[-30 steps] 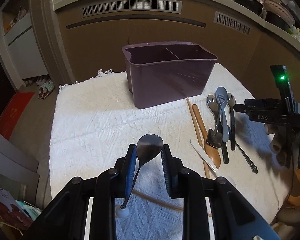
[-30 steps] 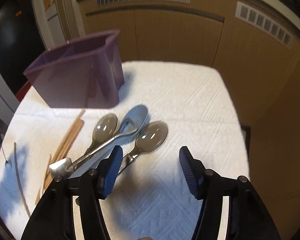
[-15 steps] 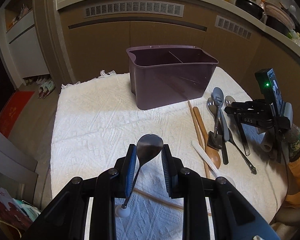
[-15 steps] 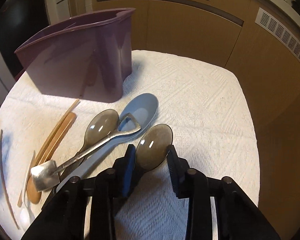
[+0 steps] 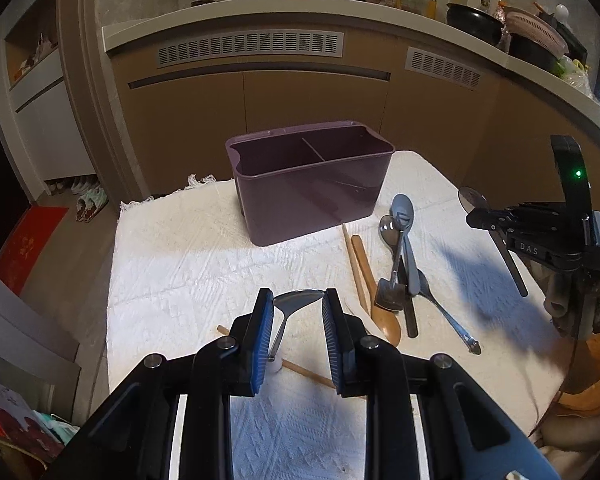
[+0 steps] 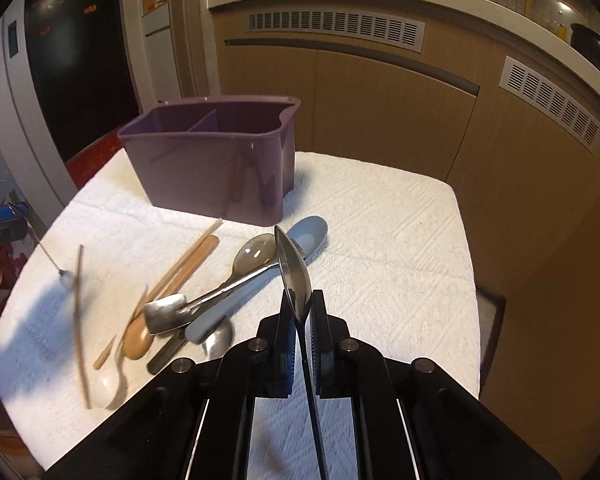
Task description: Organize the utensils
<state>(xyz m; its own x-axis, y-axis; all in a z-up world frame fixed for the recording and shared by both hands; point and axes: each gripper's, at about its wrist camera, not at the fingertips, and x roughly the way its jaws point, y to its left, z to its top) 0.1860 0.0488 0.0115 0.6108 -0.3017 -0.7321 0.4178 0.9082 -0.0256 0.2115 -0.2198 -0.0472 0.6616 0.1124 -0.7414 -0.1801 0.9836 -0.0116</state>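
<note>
**Two spoons in hand, caddy not yet filled**

The left gripper [image 5: 296,312] grasps a small metal spoon [image 5: 296,300] by its bowl; the right gripper [image 6: 300,316] is clenched on a steel spoon [image 6: 294,270], lifted off the white cloth [image 6: 380,240]. Beyond lies the unsorted utensil pile [image 6: 204,292]. Farthest, the purple caddy [image 6: 216,168] appears empty, though its floor is hidden. Sorting looks barely started.
</note>
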